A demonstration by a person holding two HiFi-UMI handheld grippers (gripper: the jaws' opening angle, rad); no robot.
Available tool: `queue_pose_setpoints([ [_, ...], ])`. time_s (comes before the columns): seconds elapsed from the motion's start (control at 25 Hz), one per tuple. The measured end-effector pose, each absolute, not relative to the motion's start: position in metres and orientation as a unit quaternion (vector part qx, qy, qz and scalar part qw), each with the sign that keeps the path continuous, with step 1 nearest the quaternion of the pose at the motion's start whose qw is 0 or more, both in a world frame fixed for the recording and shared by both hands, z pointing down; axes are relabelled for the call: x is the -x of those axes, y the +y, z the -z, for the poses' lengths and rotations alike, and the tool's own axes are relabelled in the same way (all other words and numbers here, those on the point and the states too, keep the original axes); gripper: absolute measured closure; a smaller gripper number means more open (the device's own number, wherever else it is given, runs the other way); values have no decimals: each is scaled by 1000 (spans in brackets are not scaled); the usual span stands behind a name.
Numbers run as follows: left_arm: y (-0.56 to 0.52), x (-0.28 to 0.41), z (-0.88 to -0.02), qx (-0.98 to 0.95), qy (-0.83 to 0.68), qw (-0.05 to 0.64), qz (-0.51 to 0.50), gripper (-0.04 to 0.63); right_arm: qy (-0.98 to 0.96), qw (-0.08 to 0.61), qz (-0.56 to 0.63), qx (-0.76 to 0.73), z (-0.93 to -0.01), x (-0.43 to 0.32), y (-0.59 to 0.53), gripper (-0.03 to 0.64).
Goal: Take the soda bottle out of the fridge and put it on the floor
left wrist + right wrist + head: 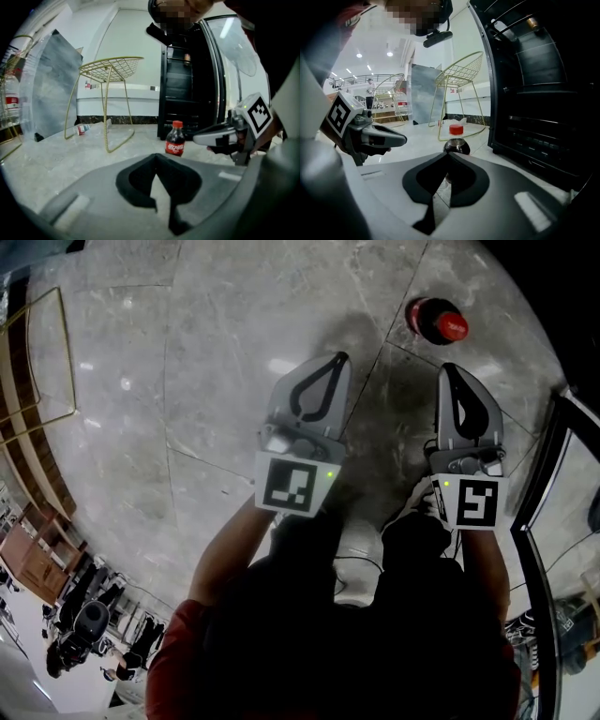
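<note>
1 soda btl [437, 321], 1 fridge [543, 93]

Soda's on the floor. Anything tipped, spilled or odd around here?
The soda bottle stands upright, no spill visible. One oddity: a small bottle lies on its side on the floor by the wire chair. The fridge door also looks open.

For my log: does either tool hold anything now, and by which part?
Nothing is held. The left tool and right tool are shut, empty; the bottle stands free.
</note>
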State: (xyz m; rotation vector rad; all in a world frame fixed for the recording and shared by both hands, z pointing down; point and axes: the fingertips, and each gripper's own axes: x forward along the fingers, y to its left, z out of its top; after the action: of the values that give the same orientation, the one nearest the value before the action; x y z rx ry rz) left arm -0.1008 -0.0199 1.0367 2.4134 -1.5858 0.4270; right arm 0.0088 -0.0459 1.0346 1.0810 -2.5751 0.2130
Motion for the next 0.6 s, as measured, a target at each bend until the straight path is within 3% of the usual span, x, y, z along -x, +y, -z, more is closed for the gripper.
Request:
queue_pose_setpoints([
  [0.24, -21, 100, -997, -824, -533, 100, -164, 595, -894, 198, -87, -393, -995, -19, -45, 615],
  [0.6, -7, 91, -872, -810, -541, 139, -179, 595, -889, 235, -176, -351, -890, -22, -10, 615],
])
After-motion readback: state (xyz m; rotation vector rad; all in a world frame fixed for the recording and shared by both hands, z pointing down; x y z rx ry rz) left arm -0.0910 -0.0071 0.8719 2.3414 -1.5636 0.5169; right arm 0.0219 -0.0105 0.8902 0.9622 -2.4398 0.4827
